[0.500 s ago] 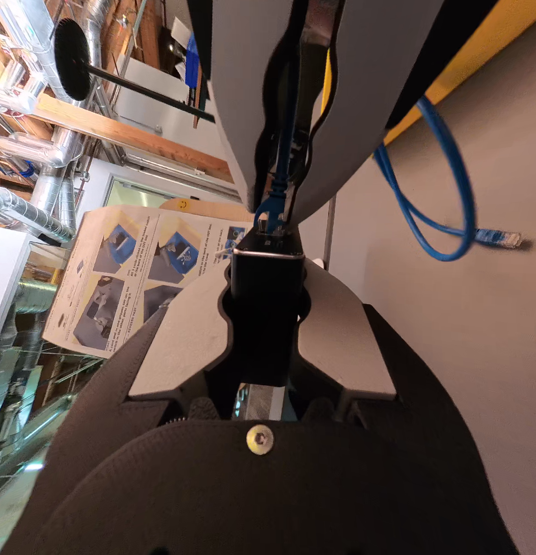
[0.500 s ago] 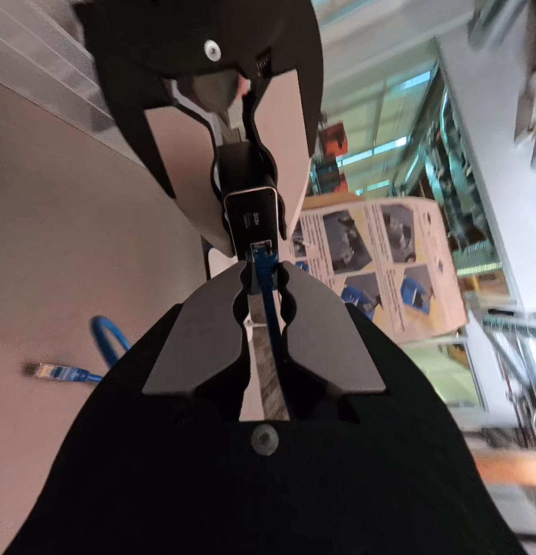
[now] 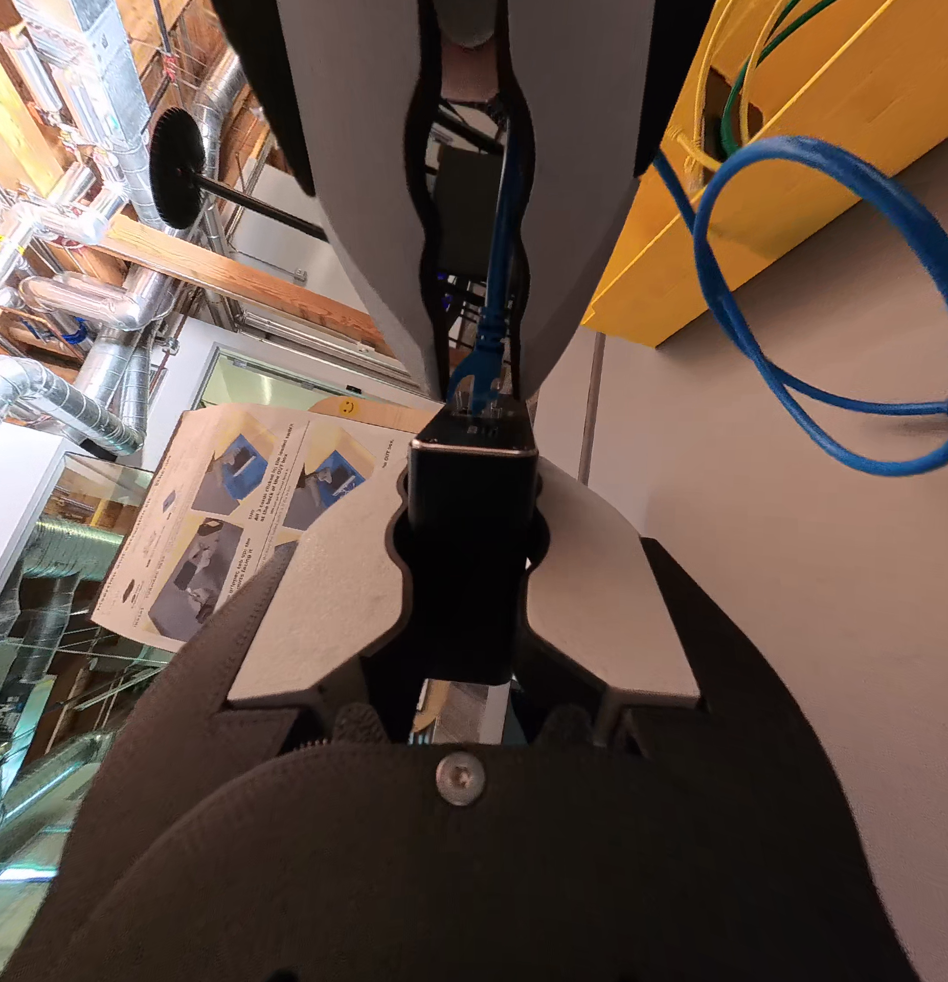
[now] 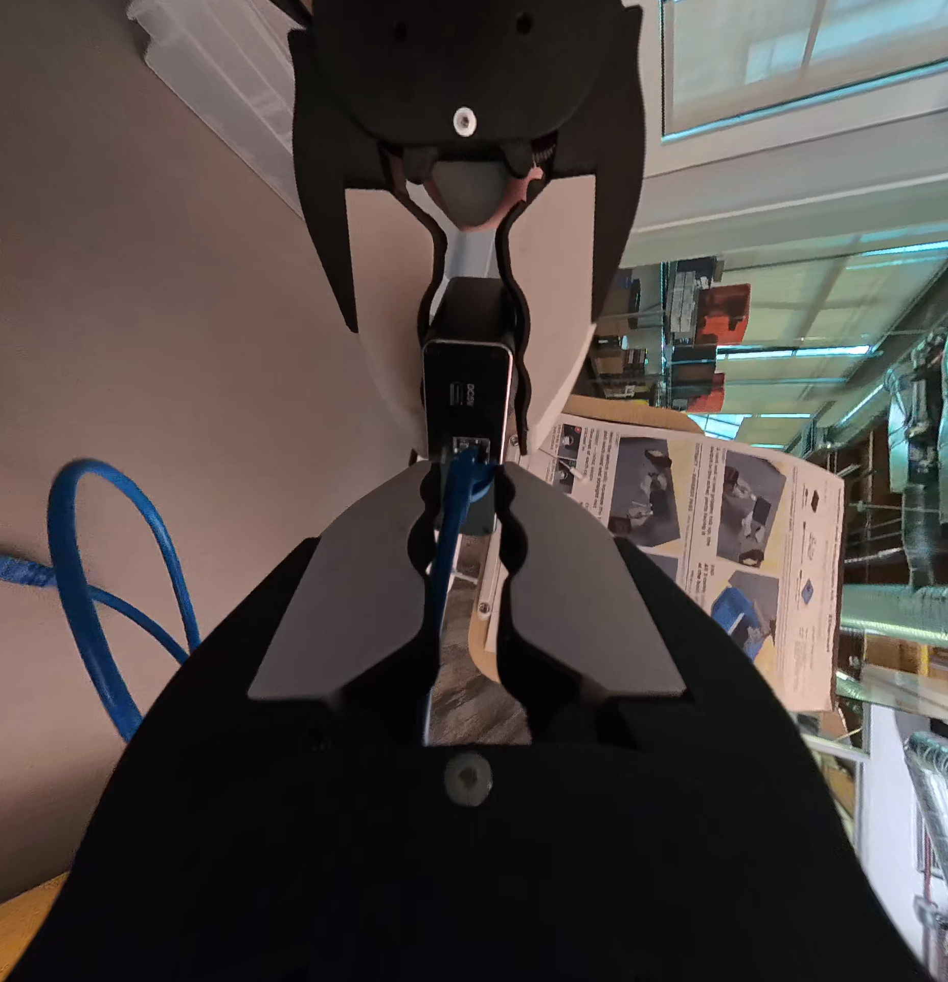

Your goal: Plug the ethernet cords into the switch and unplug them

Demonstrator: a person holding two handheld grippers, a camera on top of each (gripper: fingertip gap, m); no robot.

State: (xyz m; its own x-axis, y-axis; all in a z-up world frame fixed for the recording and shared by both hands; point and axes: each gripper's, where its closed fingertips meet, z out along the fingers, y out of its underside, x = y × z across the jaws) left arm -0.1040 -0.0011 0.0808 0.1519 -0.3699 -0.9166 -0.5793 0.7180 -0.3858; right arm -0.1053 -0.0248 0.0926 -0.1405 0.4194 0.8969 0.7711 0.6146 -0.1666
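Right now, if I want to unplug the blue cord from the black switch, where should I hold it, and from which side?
Probably grip the blue cord on its stiff boot just behind the plug, coming in line with it, opposite the switch. The right gripper already straddles that spot; the left gripper clamps the switch's body.

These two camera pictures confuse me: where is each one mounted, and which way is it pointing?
Left wrist view: sits on the left gripper, looking along its fingers at the black switch they clamp; the right gripper faces it from above.
Right wrist view: sits on the right gripper, looking along its fingers at the blue cord running between them into the switch; the left gripper faces it.
Shared: the switch, the cord, its loose loop on the grey table, and the instruction sheet.
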